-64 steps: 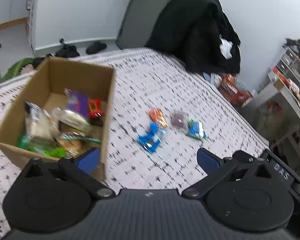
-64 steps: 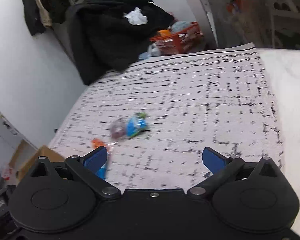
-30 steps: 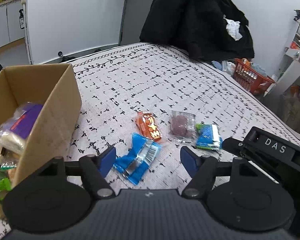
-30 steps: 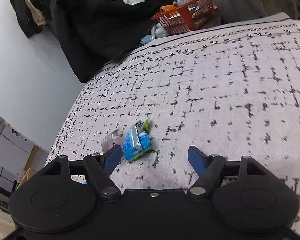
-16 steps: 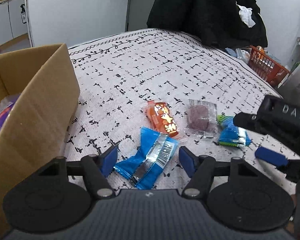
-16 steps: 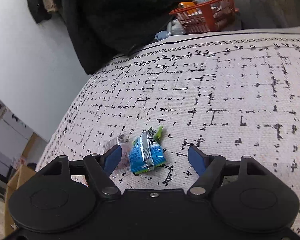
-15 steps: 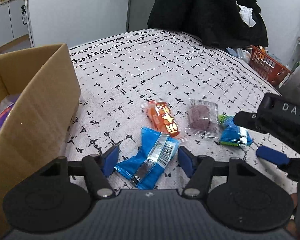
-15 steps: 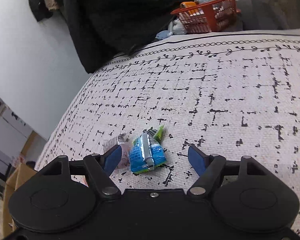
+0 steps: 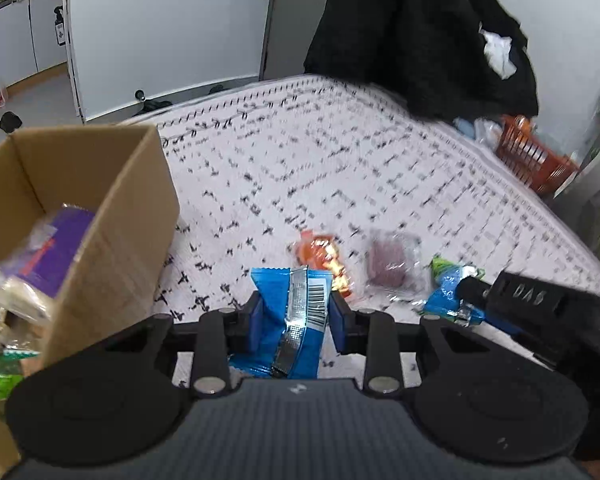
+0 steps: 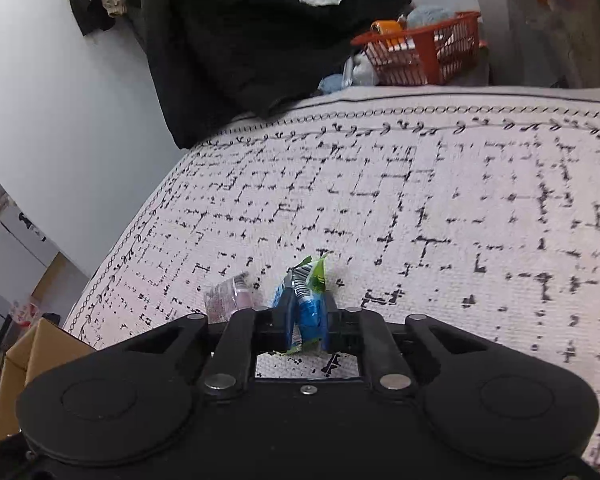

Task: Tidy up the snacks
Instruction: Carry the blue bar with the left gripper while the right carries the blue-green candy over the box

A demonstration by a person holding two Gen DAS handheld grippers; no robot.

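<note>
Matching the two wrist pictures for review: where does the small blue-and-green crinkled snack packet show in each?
Left wrist: lower right, blue-and-green snack packet at the right hand-held gripper tip.
Right wrist: bottom centre, pinched between that hand-held gripper's closing jaws.
Shared landmark: clear-wrapped purple sweet beside it.

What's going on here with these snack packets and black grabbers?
A person is tidying snacks off a patterned bedspread into a cardboard box. The left gripper has its jaws closing on a blue packet; the right gripper has its jaws closing on a blue-and-green packet. An orange packet and a clear-wrapped purple sweet lie loose.
</note>
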